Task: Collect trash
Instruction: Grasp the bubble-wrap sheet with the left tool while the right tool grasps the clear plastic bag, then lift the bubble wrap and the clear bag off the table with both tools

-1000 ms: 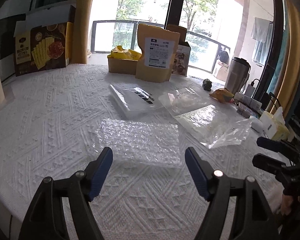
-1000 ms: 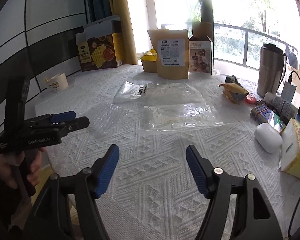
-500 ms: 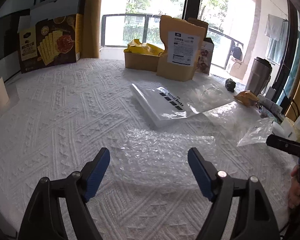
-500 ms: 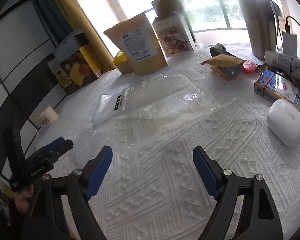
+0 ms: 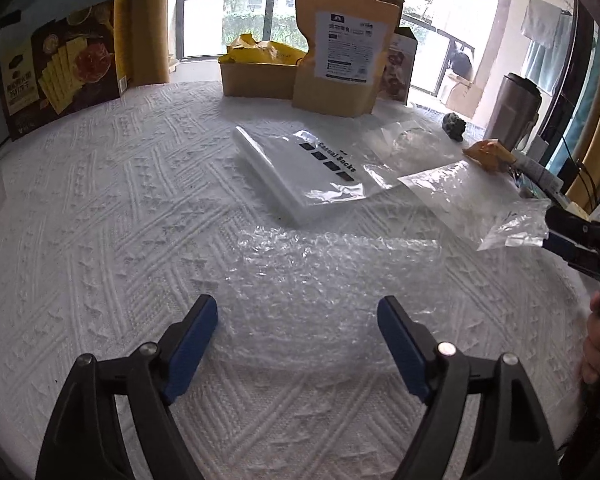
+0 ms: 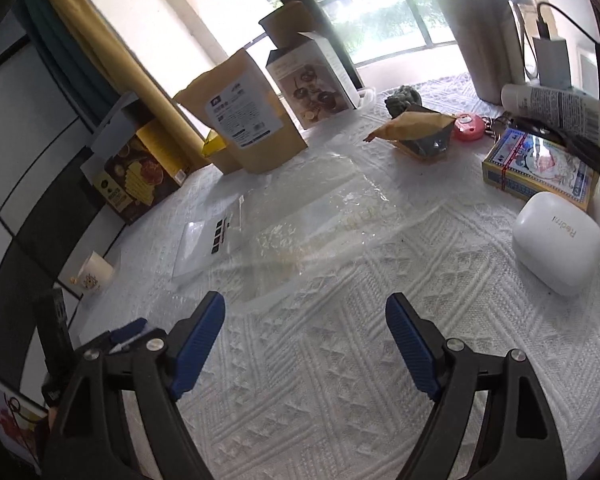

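Observation:
A clear bubble wrap sheet [image 5: 332, 280] lies flat on the white tablecloth, its near edge between the open fingers of my left gripper [image 5: 298, 320]. Beyond it lie a white sock bag [image 5: 304, 168] and a crinkled clear plastic bag [image 5: 472, 204]. My right gripper [image 6: 306, 328] is open and empty, low over the cloth, with the clear plastic bag [image 6: 320, 216] just ahead. It also shows at the right edge of the left wrist view [image 5: 572, 236], next to the clear bag's corner.
At the back stand a snack box [image 5: 60, 76], a yellow carton [image 5: 256, 68] and a tan pouch [image 5: 344, 48]. A white earbud case [image 6: 556, 240], card box [image 6: 536, 168], brown wrapper [image 6: 416, 130], steel tumbler [image 6: 476, 32] and cup [image 6: 94, 274] ring the table.
Both grippers have moved forward and lower toward the table. The bubble wrap now reaches between the left fingers. The right gripper has closed in on the clear plastic bag.

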Action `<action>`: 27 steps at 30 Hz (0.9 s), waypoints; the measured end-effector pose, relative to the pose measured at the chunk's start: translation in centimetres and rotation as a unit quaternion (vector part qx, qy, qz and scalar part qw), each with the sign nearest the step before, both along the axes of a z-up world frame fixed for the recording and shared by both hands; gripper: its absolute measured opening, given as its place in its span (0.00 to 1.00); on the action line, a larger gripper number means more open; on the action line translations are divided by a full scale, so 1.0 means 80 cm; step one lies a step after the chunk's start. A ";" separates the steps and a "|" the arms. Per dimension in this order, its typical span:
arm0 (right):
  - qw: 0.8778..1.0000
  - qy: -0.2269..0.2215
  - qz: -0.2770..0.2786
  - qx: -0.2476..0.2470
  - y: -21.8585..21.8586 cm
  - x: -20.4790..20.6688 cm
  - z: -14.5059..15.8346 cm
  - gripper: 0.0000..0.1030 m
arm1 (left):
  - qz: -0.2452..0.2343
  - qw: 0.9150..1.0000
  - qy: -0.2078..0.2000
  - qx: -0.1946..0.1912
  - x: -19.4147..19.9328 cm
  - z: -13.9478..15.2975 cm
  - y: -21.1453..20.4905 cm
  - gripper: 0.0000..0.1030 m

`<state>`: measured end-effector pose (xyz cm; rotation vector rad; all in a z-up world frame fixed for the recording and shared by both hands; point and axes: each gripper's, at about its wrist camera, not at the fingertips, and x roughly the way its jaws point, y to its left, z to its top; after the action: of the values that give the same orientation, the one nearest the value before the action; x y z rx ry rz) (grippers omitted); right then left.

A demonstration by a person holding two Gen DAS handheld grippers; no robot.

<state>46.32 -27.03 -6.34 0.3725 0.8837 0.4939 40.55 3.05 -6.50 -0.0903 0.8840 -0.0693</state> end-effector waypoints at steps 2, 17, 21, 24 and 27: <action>1.000 0.005 -0.006 -0.002 0.003 0.007 -0.003 0.79 | -0.009 1.000 0.002 0.013 0.000 -0.001 -0.006 0.80; 0.998 -0.041 0.017 -0.038 0.024 -0.007 0.009 0.07 | -0.078 0.995 -0.043 0.039 -0.031 0.005 -0.046 0.10; 0.994 -0.087 0.030 -0.062 0.028 -0.043 0.032 0.03 | -0.069 0.995 -0.069 0.030 -0.060 0.014 -0.044 0.09; 0.986 -0.132 0.033 -0.099 0.034 -0.076 0.054 0.02 | -0.052 0.994 -0.093 0.026 -0.086 0.031 -0.039 0.09; 0.977 -0.168 0.034 -0.127 0.039 -0.104 0.074 0.02 | -0.041 0.992 -0.117 0.016 -0.114 0.050 -0.030 0.09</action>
<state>37.99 -23.90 -0.41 0.0213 0.6209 0.4820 31.42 0.64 -2.52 -0.0153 0.6542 -0.1397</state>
